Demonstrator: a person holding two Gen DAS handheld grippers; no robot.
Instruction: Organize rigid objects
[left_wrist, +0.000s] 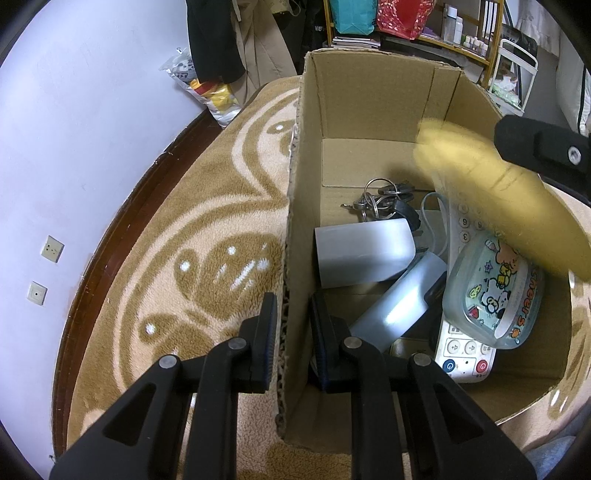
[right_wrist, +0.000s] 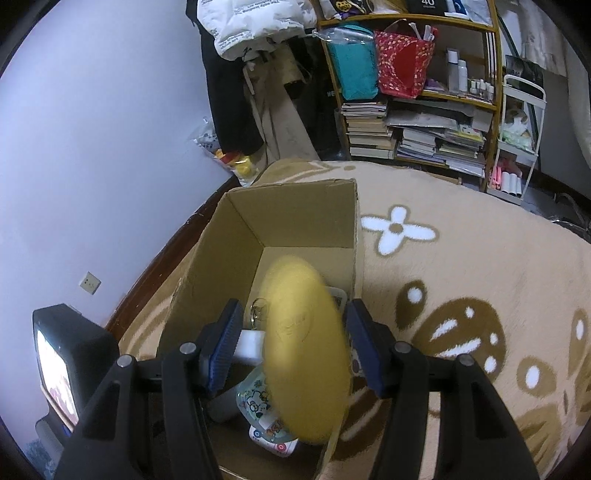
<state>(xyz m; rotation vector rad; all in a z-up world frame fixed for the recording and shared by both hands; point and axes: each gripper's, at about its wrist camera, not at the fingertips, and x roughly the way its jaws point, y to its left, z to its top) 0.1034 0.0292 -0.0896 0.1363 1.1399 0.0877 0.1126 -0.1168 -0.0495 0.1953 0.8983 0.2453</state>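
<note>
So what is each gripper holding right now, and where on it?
The left gripper clamps the cardboard box by its near side wall. The right gripper stands open around a blurred yellow oval object above the box; no pad contact shows.

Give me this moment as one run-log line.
left gripper: shut on cardboard box wall | right gripper: open, blurred yellow oval object between fingers, over box | phase: dropping in
</note>
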